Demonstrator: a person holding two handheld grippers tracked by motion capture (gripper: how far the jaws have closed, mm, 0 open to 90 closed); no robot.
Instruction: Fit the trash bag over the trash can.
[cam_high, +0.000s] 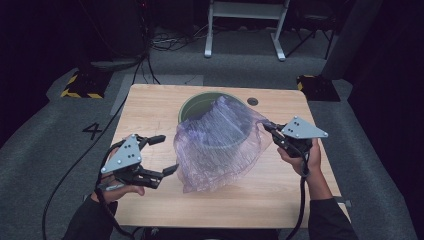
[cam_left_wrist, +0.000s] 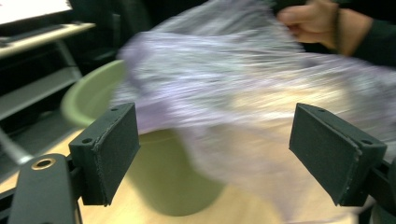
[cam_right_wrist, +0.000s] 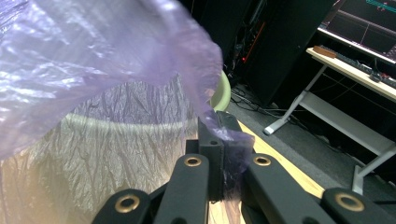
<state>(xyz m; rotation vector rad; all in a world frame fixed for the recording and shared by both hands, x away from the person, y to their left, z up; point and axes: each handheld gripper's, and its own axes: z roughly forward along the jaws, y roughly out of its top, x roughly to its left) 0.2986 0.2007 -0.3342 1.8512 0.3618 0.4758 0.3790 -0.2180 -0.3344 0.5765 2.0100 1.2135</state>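
1. Centrally, a light wooden table (cam_high: 150, 107) fills the scene, with dark floor around it.
2. A thin, translucent purple plastic bag (cam_high: 220, 145) drapes over the near side of a green tub (cam_high: 196, 104) at the table's far middle, trailing onto the tabletop.
3. At the right, the right gripper (cam_high: 266, 126) is clamped on the bag's edge.
4. At the near left, the left gripper (cam_high: 166, 155) has its jaws spread wide, nothing between them, just beside the bag.

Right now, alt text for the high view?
The right tool is shut on an edge of a translucent purple plastic bag draped over a green bin on a wooden table. The left tool is open beside the bag.
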